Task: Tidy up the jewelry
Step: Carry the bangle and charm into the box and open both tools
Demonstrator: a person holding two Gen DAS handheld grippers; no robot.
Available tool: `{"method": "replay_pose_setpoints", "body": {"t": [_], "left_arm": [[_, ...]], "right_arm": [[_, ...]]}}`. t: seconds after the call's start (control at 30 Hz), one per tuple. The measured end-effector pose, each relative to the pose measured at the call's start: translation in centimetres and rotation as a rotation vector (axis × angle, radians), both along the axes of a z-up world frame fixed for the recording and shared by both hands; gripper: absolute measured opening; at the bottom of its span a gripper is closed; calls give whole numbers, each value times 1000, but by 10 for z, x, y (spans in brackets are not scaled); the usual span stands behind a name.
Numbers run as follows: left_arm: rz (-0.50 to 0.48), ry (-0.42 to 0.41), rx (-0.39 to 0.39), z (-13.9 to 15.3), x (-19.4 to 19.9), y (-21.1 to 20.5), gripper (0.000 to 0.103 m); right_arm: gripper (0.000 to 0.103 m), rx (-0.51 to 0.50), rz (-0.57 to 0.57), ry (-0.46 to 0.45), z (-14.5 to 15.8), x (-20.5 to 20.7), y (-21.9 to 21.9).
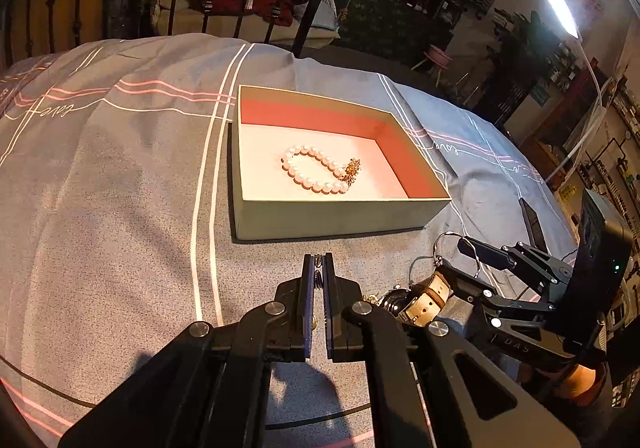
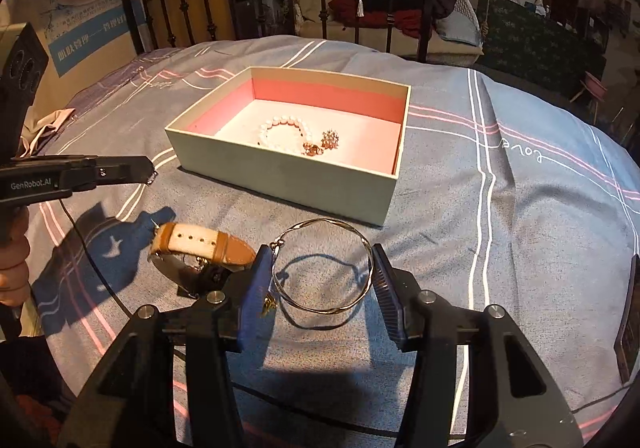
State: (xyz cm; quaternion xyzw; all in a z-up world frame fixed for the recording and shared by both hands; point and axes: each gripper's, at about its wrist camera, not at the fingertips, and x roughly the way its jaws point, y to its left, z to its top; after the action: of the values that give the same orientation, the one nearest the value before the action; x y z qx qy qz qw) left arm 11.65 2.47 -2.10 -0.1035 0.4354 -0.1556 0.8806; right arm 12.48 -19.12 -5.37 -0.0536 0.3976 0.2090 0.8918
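An open box [image 1: 320,215] [image 2: 280,175] with a pink lining stands on the bedspread; a pearl bracelet [image 1: 312,171] [image 2: 280,127] with a gold charm lies inside. My left gripper [image 1: 318,264] is shut on a small metal spring-like piece [image 1: 318,260], just in front of the box; it also shows in the right wrist view [image 2: 150,169]. My right gripper [image 2: 320,264] [image 1: 452,254] has its fingers against both sides of a thin silver bangle [image 2: 324,268] [image 1: 456,248], held above the bedspread. A watch with a tan strap [image 2: 200,248] [image 1: 424,298] lies to its left.
The grey bedspread [image 1: 120,187] with pink and white lines covers the bed. A black metal bed frame [image 2: 360,7] stands behind the box. A dark flat object [image 2: 630,320] lies at the right edge. A lamp [image 1: 560,7] shines at the far right.
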Motion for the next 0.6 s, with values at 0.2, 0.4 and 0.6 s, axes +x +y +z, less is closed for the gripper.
{"method": "replay_pose_setpoints", "body": {"t": [0.2,0.4,0.6], "left_arm": [[-6,-58,31,20,19,-10,4],[6,-95,68,33,44,-19,4],[26,-109,88,42,68,-23,4]], "right_arm": [[50,46,-3,-57,28,17,4],[50,87,-26,-80,39,45,11],[50,89,-44,-114,52,71,19]]}}
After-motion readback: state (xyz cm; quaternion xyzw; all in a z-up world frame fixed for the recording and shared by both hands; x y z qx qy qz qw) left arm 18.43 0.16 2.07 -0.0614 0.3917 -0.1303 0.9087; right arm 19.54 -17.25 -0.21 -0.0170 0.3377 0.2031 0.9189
